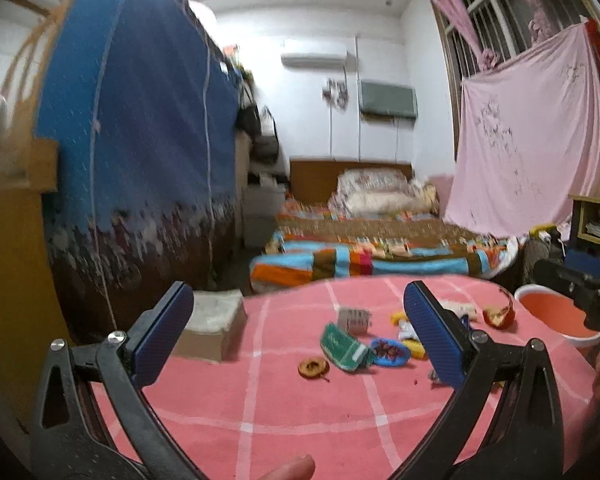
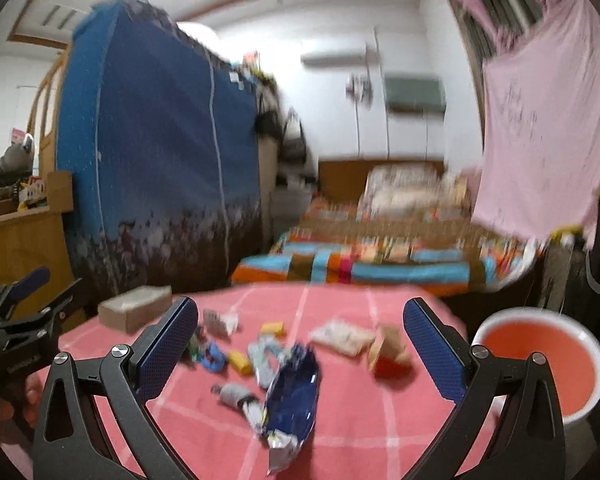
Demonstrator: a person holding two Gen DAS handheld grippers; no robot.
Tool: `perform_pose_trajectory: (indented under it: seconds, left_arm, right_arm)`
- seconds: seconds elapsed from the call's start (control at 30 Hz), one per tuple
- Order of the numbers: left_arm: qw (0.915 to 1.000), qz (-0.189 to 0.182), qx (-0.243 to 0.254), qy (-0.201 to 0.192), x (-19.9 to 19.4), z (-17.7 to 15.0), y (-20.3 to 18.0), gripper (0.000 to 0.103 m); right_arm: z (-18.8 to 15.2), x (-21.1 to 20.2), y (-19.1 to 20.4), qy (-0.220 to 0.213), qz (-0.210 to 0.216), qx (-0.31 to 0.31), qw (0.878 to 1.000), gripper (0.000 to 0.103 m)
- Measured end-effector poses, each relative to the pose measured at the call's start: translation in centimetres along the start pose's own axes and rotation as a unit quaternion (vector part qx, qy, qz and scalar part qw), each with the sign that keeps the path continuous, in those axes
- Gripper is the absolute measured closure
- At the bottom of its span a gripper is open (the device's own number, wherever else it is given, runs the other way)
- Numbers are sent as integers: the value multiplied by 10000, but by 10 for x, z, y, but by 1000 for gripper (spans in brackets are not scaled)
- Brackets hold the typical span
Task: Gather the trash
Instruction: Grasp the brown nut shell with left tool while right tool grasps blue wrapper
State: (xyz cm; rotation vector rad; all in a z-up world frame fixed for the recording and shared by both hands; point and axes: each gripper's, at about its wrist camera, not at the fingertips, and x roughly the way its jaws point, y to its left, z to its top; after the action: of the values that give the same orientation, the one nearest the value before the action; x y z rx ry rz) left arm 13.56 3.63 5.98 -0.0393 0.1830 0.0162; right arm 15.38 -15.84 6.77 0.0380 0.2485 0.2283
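Note:
Trash lies on a round table with a pink checked cloth point(image 1: 300, 412). In the left wrist view I see a green packet point(image 1: 342, 347), an apple core point(image 1: 313, 368), a blue wrapper point(image 1: 389, 352) and a red fruit peel point(image 1: 500, 314). My left gripper point(image 1: 298, 328) is open above the table's near left, empty. In the right wrist view a dark blue snack bag point(image 2: 294, 396), yellow wrappers point(image 2: 240, 361), a clear packet point(image 2: 342, 336) and a cut fruit piece point(image 2: 388, 352) lie between the fingers of my open, empty right gripper point(image 2: 300, 342).
A pink basin with a white rim point(image 2: 540, 364) stands to the right of the table; it also shows in the left wrist view point(image 1: 556, 314). A cardboard box point(image 1: 212, 326) sits at the table's far left. A bed with a striped quilt point(image 1: 380, 260) and a blue wardrobe cover point(image 1: 140, 120) stand behind.

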Motion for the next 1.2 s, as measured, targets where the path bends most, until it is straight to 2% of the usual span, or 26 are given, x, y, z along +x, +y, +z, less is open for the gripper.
perform_pose_trajectory:
  seconds: [0.13,0.17,0.2,0.27,0.3,0.33,0.53,0.6,0.73,0.93,1.03,1.2]
  left_arm:
    - [9976,-103,-100,678,28,-8,1,17]
    - [9966,-119,-91,816,33,-11,0,18]
    - [9949,-159,-88,995,40,-13,-1,22]
    - [9902,-210,-89,1378,54,-21,-3,34]
    - [9872,-230,-104,1572,61,-25,-4,44]
    - [9839,-251,-120,1767,68,-29,-5,48]
    - [9699,-434,-215,2386,88,-41,-5,64]
    - [9652,-489,-256,2556,95,-42,-5,70]
    - [9559,-556,-411,2854,106,-47,-3,85]
    - [9499,-719,-496,3002,113,-48,0,94]
    - [9497,-687,-439,3025,113,-47,-2,95]
    - [9562,-584,-372,2845,98,-44,-6,95]
  right_arm:
    - [-6,19,-3,663,38,131,9977,1]
    - [-8,22,-1,753,32,114,9971,4]
    - [-11,25,0,852,40,90,9963,7]
    - [-15,32,1,1050,18,50,9945,21]
    - [-17,38,1,1185,14,40,9929,23]
    - [-20,42,2,1327,26,37,9912,26]
    - [-30,61,-4,1863,135,159,9823,46]
    - [-33,66,-7,2016,160,232,9791,47]
    - [-43,79,-12,2401,204,370,9698,54]
    - [-45,82,-13,2514,233,439,9666,61]
    - [-45,82,-15,2521,279,482,9661,63]
    - [-45,75,-15,2360,338,570,9695,66]
